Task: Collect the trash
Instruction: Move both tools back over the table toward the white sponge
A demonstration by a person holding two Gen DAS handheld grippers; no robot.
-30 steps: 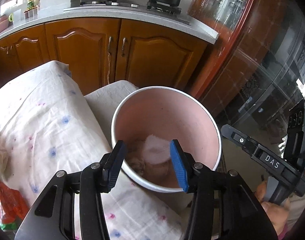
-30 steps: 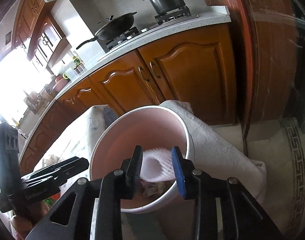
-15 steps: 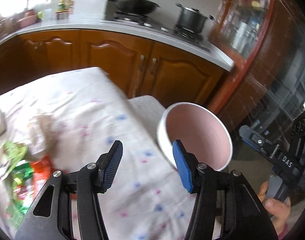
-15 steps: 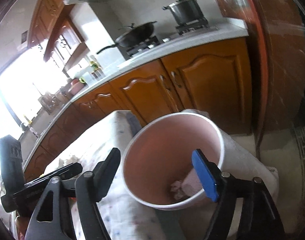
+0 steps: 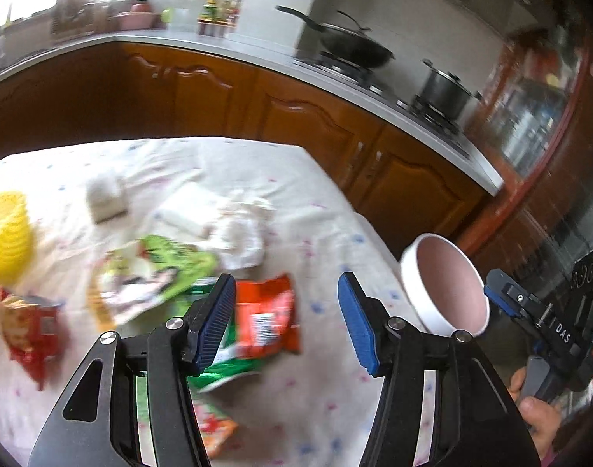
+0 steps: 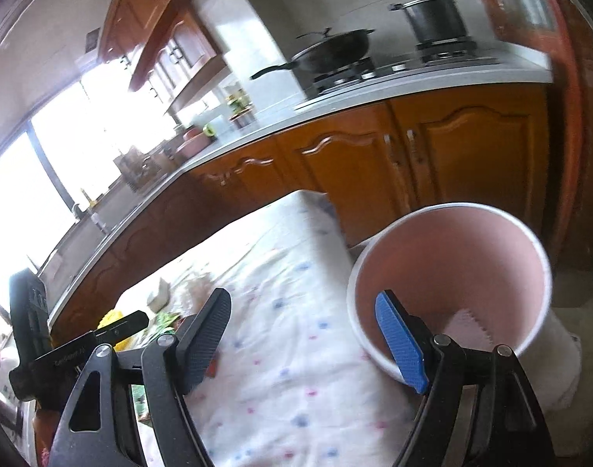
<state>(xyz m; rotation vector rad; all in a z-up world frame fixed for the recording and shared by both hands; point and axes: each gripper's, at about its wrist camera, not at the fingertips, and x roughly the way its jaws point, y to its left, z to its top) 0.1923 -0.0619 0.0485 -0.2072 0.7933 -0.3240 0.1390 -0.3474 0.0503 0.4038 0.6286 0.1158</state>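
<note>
The left gripper (image 5: 284,319) is hovering over the table with its blue-padded jaws spread wide and nothing between them. It is pointing down and forward at a red snack packet (image 5: 265,319) lying flat on the dotted tablecloth (image 5: 327,210). Overlapping that packet, a green wrapper (image 5: 168,268) is lying to its left, crumpled white tissue (image 5: 242,229) is sitting just beyond, and another red packet (image 5: 32,330) is resting near the left edge of the view. A yellow object (image 5: 6,233) is blurring at the far left.

The right gripper (image 6: 304,334) is also standing wide open and empty, held above the table's right-hand edge. Its blue right finger (image 6: 401,342) is showing in front of the rim of the pink bin (image 6: 452,257), whether touching cannot be told. The bin is standing just off the table edge, tilted toward the camera in this view, with a piece of white toothed-edge scrap (image 6: 471,327) lying inside. In the left wrist view the person's right hand (image 5: 537,408) is wrapping around the right gripper's handle beside the bin.

Bare cloth is lying open between the wrappers and the bin. Beyond the far table edge, wooden cabinets (image 6: 471,151) are running along under a grey counter carrying a wok (image 6: 331,54) and a pot (image 6: 436,15).
</note>
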